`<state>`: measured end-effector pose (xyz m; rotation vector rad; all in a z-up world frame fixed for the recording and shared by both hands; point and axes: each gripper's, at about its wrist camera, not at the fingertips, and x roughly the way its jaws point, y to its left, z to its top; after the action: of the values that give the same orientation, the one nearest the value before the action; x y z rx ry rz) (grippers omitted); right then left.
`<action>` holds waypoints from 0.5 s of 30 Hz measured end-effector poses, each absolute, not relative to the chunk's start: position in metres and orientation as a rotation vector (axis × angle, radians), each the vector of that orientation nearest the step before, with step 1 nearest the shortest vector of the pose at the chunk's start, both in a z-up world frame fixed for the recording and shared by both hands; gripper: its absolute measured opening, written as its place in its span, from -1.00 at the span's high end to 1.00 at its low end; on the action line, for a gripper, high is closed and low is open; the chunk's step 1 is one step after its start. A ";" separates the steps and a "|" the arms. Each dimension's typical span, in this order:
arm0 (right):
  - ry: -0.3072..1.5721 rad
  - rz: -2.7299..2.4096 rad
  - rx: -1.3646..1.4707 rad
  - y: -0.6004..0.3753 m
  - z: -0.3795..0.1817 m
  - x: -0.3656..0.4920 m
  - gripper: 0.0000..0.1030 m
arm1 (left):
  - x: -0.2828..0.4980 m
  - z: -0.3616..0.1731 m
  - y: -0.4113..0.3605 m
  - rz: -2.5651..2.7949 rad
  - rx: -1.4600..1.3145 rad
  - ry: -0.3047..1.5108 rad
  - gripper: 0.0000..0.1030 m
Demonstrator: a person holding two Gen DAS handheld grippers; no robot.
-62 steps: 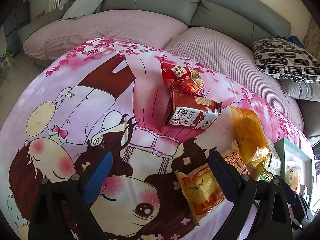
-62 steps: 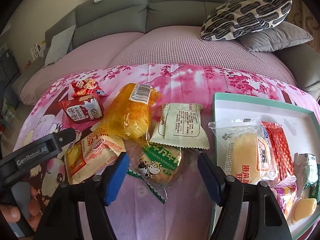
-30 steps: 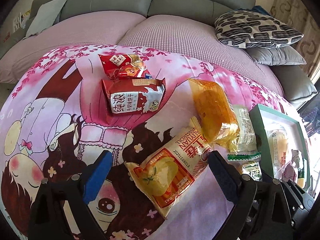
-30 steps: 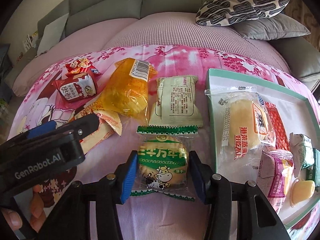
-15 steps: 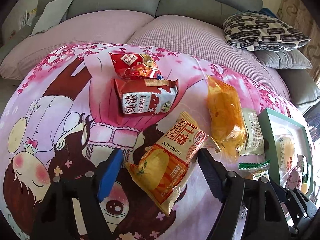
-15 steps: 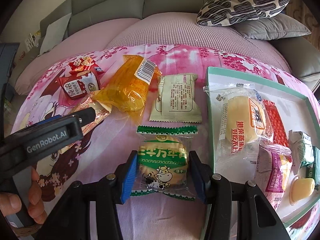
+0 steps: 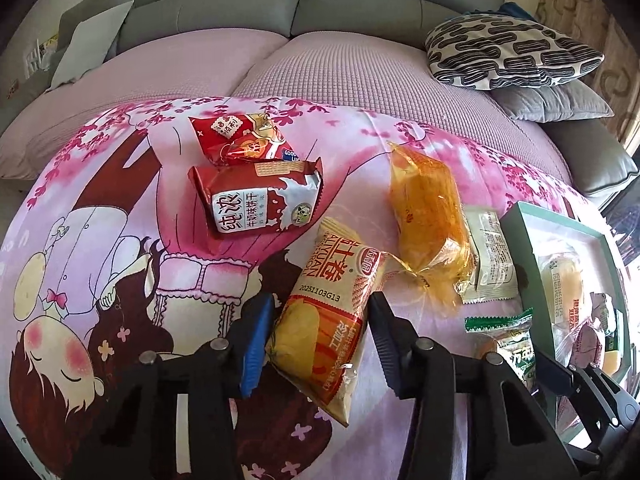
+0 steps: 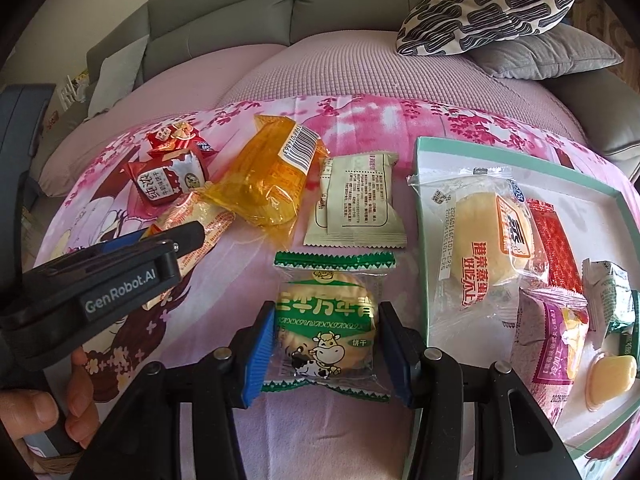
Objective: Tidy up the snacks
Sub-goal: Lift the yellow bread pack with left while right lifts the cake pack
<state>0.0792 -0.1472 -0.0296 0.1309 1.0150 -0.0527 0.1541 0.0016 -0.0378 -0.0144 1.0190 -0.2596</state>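
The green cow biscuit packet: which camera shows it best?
The right wrist view: the green cow biscuit packet sits whole and readable between the right hand-held gripper pads. The left wrist view catches only part of it at the edge, behind that gripper's arm.

Six snack packets lie loose on the printed cloth: one small red packet (image 7: 240, 138), one red-and-white biscuit packet (image 7: 256, 202), one clear orange wrapper (image 7: 430, 216), one orange-and-yellow packet (image 7: 324, 328), one pale green packet (image 8: 354, 200) and one green biscuit packet with a cow on it (image 8: 326, 324). One green-rimmed tray (image 8: 520, 156) holds at least six more: one clear-wrapped yellow cake (image 8: 484, 236), one red sachet (image 8: 556, 248), one purple packet (image 8: 560, 340), one small yellow piece (image 8: 610, 376) and two green-and-white packets at the right edge (image 8: 608, 288), the second only partly seen. Two tools show, one on each side (image 7: 318, 332) (image 8: 326, 340). Behind are three cushions: one patterned (image 8: 484, 10) and two grey.
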 end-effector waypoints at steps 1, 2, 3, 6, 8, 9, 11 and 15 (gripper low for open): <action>1.012 -0.051 0.135 -0.148 -0.029 0.079 -0.02 | 0.154 -0.036 0.002 -0.262 -0.020 1.019 0.11; 1.008 -0.049 0.139 -0.148 -0.027 0.079 -0.02 | 0.153 -0.034 0.003 -0.266 -0.027 1.017 0.17; 1.002 -0.048 0.141 -0.148 -0.025 0.078 -0.02 | 0.153 -0.032 0.003 -0.273 -0.035 1.013 0.23; 0.980 -0.049 0.147 -0.151 -0.018 0.076 -0.02 | 0.151 -0.028 0.004 -0.273 -0.042 1.008 0.37; 0.968 -0.050 0.154 -0.154 -0.014 0.074 -0.02 | 0.150 -0.027 0.004 -0.269 -0.042 1.008 0.37; 0.962 -0.050 0.158 -0.155 -0.012 0.073 -0.02 | 0.149 -0.025 0.004 -0.267 -0.046 1.006 0.37; 0.950 -0.048 0.165 -0.157 -0.007 0.071 -0.02 | 0.147 -0.019 0.006 -0.267 -0.055 0.992 0.37; 0.918 -0.037 0.172 -0.158 0.005 0.067 -0.02 | 0.141 -0.004 0.008 -0.265 -0.060 0.952 0.37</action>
<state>0.0672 -0.1578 0.0050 0.1721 0.9182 -0.0368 0.1407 0.0080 -0.0039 -0.0604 0.9518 -0.2650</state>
